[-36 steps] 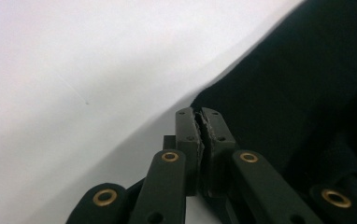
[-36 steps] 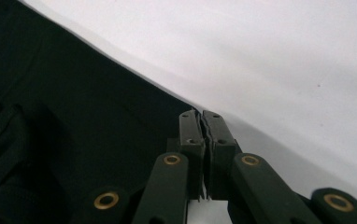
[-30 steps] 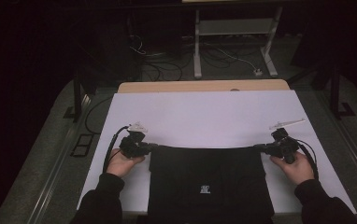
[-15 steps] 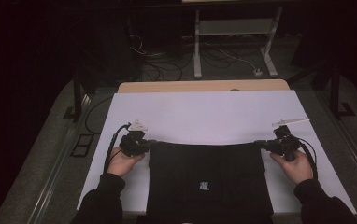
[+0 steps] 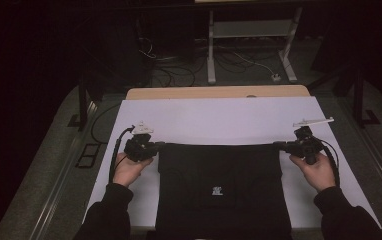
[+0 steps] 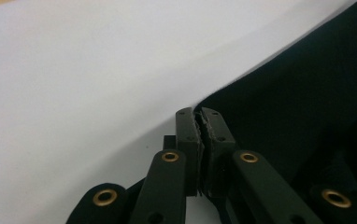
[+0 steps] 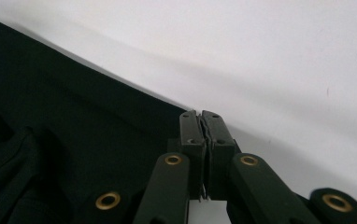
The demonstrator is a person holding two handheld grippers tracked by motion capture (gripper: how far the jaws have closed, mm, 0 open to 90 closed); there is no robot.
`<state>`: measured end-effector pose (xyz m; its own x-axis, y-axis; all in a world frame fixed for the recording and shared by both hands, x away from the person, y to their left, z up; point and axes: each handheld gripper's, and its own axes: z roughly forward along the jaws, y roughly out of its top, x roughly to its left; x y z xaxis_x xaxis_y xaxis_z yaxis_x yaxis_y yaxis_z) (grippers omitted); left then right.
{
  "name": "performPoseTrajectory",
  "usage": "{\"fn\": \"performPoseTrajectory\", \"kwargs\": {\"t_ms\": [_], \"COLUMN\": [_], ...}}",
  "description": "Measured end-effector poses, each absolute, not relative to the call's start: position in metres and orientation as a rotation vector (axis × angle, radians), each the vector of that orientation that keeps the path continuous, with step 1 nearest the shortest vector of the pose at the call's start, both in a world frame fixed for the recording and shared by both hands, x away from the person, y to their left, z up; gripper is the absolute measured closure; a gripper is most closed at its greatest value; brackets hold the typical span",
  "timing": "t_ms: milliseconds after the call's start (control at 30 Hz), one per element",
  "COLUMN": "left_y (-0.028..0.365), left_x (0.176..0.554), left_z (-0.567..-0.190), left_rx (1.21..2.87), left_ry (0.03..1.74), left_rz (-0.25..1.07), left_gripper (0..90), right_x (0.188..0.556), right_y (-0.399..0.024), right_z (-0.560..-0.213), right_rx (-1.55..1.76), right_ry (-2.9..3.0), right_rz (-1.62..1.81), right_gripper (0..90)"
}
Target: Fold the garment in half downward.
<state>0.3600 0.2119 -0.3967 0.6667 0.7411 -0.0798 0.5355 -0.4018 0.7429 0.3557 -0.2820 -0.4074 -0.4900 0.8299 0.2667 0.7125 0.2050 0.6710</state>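
Two grippers pinch the far corners of a black garment (image 5: 221, 187) lying flat on the white table (image 5: 219, 117): left gripper (image 5: 155, 146) clamped on one corner, right gripper (image 5: 281, 145) apparently likewise. Keep the far edge taut and move both hands evenly.

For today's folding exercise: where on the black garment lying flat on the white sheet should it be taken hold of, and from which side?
Grip the black garment at its two far corners, one claw from each side, pointing inward. It lies flat with a straight far edge, so pinching both corners keeps that edge taut. The left claw and right claw sit shut at those corners, low over the white sheet.
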Motion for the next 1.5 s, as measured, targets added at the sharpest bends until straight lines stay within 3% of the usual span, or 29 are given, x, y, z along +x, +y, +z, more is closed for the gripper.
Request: {"fn": "performPoseTrajectory", "kwargs": {"t_ms": [800,1500], "left_y": [0.206,0.196], "left_x": [0.401,0.436], "left_z": [-0.369,-0.355], "left_rx": [2.166,2.23], "left_ry": [0.992,1.022], "left_rz": [0.363,0.393], "left_gripper": [85.0,85.0], "right_x": [0.388,0.42], "right_y": [-0.28,-0.275], "right_z": [-0.371,-0.36], "right_rx": [1.474,1.524], "right_ry": [2.294,2.267], "right_rz": [1.148,1.101], "right_gripper": [86.6,86.6]}}
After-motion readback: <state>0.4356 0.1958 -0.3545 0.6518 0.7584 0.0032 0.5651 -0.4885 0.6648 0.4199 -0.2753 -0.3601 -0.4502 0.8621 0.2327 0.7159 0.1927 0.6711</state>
